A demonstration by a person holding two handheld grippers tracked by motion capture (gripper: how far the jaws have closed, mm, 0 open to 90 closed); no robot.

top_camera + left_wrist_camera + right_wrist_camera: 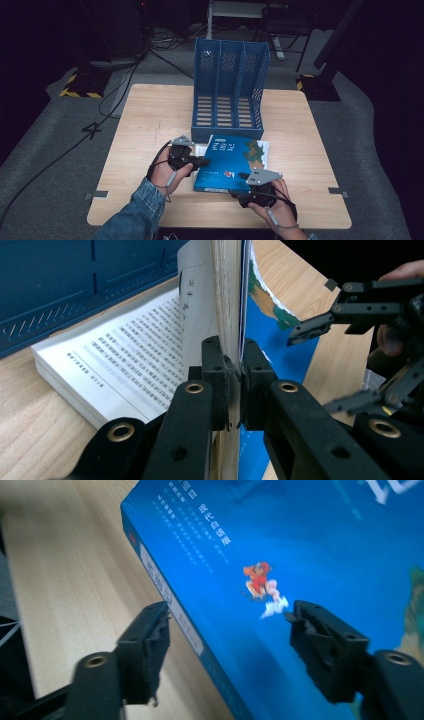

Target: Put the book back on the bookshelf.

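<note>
— While the left gripper (pixel 234 385) clamps the lifted cover and front pages of the blue-covered paperback book (pixel 231 162), what might fail?
— The pinched sheaf could tear or slip — it is thin.
— And the right gripper (pixel 227 622)?
— Jaws apart, straddling the spine.
— Where does the book lie?
— Near the wooden table's (pixel 145 115) front edge, before the blue plastic file rack (pixel 228 90), long axis toward it.

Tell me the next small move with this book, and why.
Probably close the right hand-held gripper on the book at its spine: its jaws stand open astride that edge, while the left hand-held gripper is shut on the lifted cover and pages.
</note>
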